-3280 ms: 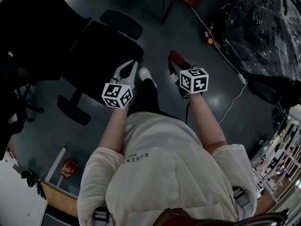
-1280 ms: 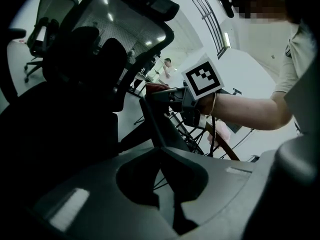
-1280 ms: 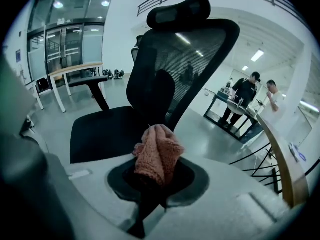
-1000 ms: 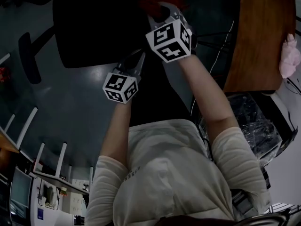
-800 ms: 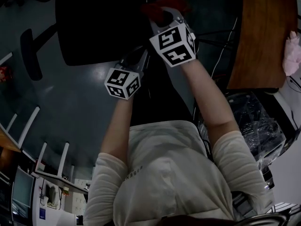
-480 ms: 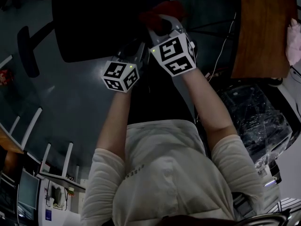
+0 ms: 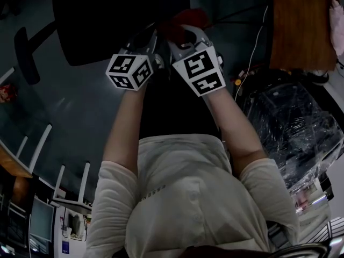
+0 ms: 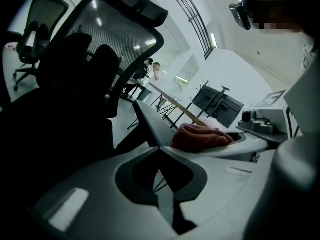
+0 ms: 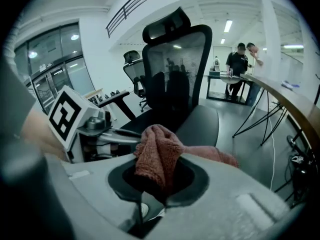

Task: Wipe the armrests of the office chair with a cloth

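The cloth [image 9: 157,154] looks nubby terry, the chair back [image 9: 175,59] mesh, the floor [image 7: 80,122] glossy.

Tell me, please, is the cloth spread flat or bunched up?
Bunched up: the cloth sits crumpled in folds, pinched by the right gripper.

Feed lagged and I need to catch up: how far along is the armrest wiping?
Done: the cloth is clamped in the right hand-held gripper. In hand: it is held beside the shut, empty left hand-held gripper at the chair seat edge. Left: apparently all the wiping; the armrest in the head view stands well apart from the cloth.
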Demonstrator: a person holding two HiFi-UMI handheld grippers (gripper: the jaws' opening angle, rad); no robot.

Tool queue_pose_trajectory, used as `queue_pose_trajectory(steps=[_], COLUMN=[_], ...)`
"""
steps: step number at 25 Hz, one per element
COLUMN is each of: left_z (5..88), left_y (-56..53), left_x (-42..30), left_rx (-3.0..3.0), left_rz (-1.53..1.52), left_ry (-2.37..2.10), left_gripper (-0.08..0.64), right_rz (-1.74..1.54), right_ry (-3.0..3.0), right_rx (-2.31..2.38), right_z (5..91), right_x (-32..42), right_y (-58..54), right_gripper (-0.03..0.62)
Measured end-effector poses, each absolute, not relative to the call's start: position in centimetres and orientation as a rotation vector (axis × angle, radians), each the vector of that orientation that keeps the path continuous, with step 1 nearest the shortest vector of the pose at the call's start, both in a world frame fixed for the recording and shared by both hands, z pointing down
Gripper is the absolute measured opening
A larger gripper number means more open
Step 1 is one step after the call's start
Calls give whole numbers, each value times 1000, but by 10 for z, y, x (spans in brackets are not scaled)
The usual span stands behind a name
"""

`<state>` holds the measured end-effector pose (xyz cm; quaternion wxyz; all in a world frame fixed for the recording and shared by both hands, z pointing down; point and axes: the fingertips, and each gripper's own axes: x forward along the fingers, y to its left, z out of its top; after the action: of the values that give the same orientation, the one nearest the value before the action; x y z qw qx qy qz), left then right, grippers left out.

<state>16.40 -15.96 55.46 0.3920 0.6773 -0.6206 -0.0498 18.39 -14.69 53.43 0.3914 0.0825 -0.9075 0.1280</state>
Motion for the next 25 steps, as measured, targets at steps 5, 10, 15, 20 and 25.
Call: queue_pose_trajectory(steps=[5, 10, 15, 20, 25], left_z=[558, 562, 561, 562, 563], left_y=[-157, -153, -152, -153, -154], left_x=[167, 169, 170, 173, 174], left_rx=[1742, 1728, 1710, 1711, 1682], left_rz=[-95, -46, -61, -61, -91], left_ry=[-1559, -1555, -1527, -1485, -1474], left_gripper=[5, 5, 6, 6, 6], right_rz=[455, 482, 502, 445, 715], right_ry=[-2272, -2234, -2337, -2453, -2454], right_rx=[215, 411, 562, 521, 482], right_z=[532, 524, 521, 521, 540], right_x=[217, 253, 236, 195, 156], right_y=[-126, -151, -237, -312, -346], right_gripper=[48, 48, 48, 49, 49])
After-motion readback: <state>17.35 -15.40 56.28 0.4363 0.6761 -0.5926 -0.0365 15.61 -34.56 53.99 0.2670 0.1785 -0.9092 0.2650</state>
